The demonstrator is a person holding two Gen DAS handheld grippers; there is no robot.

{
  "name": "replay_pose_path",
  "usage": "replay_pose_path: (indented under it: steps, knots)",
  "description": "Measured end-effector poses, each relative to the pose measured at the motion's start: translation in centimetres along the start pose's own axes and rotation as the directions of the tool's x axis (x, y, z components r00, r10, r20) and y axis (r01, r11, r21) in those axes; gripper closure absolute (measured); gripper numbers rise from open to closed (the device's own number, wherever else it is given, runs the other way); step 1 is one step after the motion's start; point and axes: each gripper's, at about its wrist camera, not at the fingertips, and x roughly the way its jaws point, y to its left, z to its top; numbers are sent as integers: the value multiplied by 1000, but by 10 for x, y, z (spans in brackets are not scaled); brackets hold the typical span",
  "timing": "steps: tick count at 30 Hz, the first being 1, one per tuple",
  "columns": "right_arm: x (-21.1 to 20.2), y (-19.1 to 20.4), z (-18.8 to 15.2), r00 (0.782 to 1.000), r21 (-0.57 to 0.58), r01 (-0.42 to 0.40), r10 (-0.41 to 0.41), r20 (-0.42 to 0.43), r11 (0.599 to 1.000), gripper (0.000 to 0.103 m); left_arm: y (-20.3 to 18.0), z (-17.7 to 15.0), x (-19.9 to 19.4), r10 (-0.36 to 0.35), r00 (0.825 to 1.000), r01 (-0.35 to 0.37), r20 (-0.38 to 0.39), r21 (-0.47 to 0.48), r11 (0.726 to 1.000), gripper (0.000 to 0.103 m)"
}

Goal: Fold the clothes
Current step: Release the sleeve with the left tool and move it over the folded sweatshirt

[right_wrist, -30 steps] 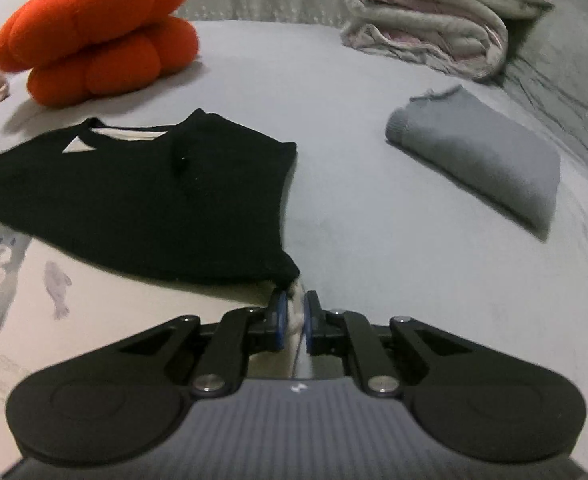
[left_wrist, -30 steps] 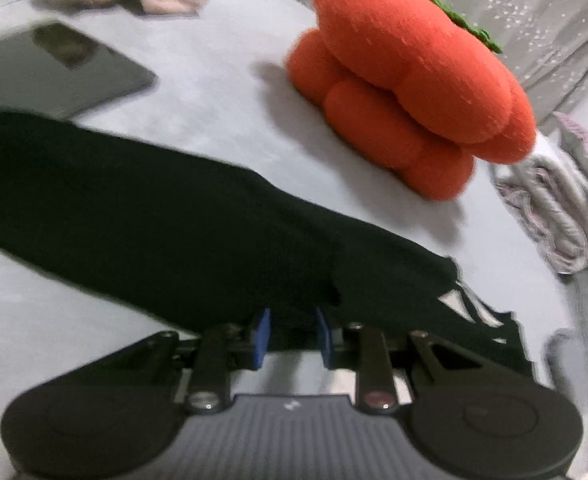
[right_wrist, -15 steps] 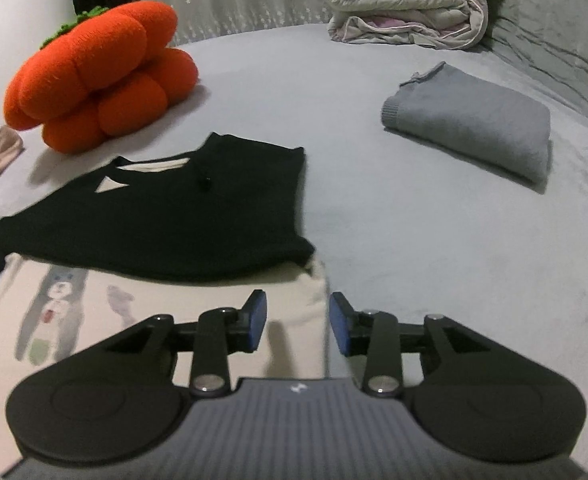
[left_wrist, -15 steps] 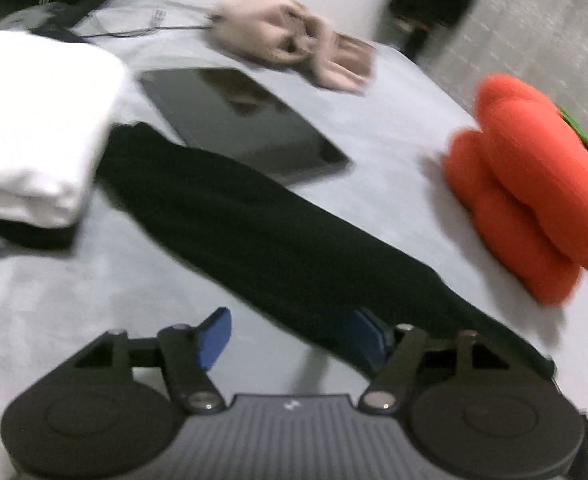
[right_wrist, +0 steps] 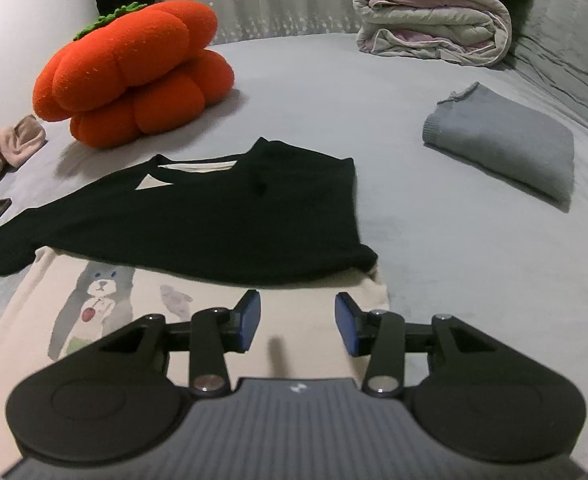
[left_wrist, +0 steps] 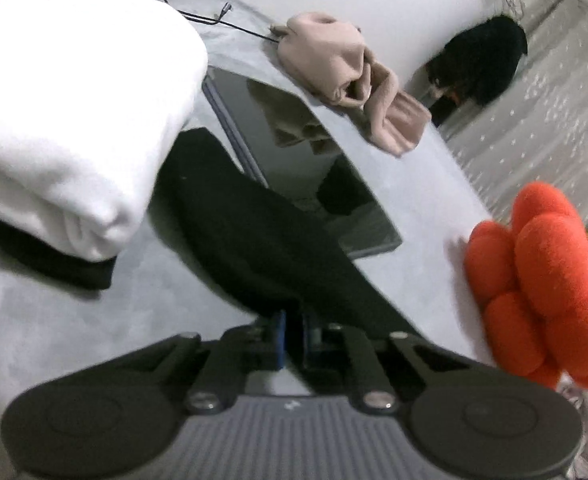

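Pinching the black sleeve [left_wrist: 262, 240] (running diagonally away), left gripper [left_wrist: 292, 334] is closed; right gripper [right_wrist: 297, 322] opens, empty.

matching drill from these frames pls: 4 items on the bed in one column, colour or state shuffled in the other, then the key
Things:
1. plush pumpkin
2. folded sweater
3. left gripper
4. right gripper

Colour or state:
A. grey, folded, lying alone on the bed
B. jaws apart and opening, nothing between them
C. orange, with a green top
D. shut on the black sleeve

Pairs: 1-C, 2-A, 3-D, 4-B
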Motion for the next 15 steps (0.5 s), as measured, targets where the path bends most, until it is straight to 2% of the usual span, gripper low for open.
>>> replay_pose_path:
  steps: [3,7,11,15]
  knots:
    - [-1,1,1,1000,-1,1,-1,7,1000,58,-14,0,-12,-50,997,47,63,61,997,97]
    - [-2,3,2,1000,0,-2,2,13,1000,58,-31,-1,-28,-152,982,140,116,106,984,97]
    - [-4,5,3,1000,2,-8,8,22,1000,58,-50,-3,-43,-267,954,249,139,129,960,97]
    - [-3,7,3,1000,5,-14,14,26,1000,58,-73,-13,-53,-366,922,341,130,177,923,97]
